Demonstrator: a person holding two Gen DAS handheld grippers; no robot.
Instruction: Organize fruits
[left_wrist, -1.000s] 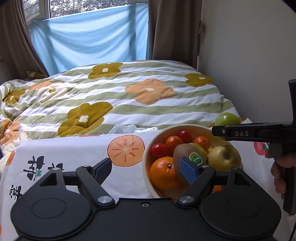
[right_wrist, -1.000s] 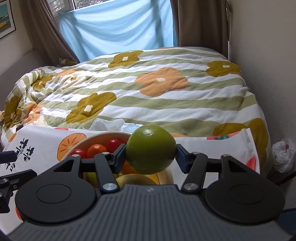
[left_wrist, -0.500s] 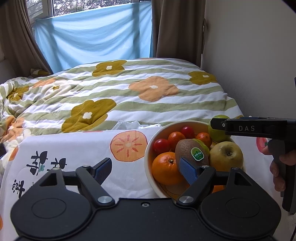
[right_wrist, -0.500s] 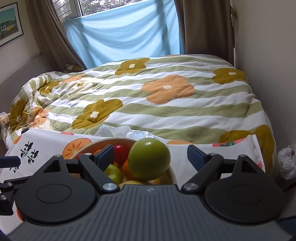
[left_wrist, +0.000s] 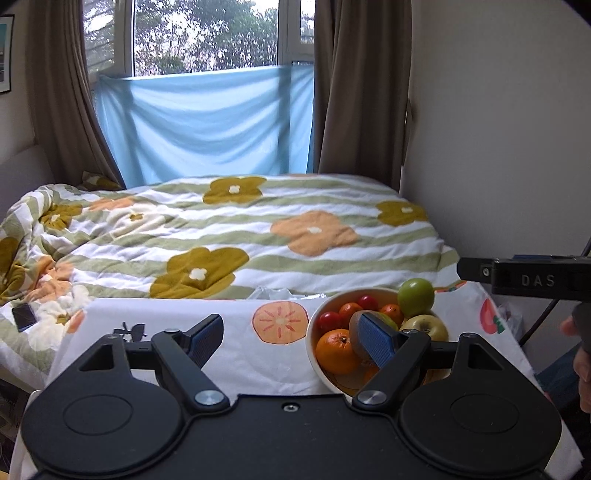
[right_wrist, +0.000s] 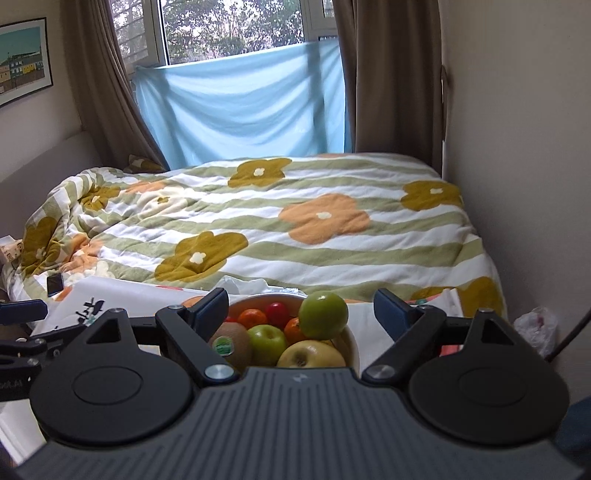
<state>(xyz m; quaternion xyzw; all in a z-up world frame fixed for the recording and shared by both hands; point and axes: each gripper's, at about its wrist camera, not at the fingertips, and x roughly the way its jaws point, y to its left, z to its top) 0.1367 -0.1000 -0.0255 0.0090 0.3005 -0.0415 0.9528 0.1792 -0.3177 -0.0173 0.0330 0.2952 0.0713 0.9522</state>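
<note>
I am keeping both tongs spread wide with nothing between the pads: right tongs (right_wrist: 301, 310) are hanging just above the bowl (right_wrist: 352, 345), left tongs (left_wrist: 291, 338) over the tabletop (left_wrist: 258, 354) beside it. The green round fruit (right_wrist: 323, 310) is sitting highest on the pile, leaning at the bowl's far right rim. I am judging it firm, smooth-skinned, fairly heavy and prone to rolling; best gripped across its widest middle. The kiwi (right_wrist: 231, 341) is likely softer and bruisable, so needs gentler pressure. The cherry tomatoes (left_wrist: 330, 319) look fragile.
</note>
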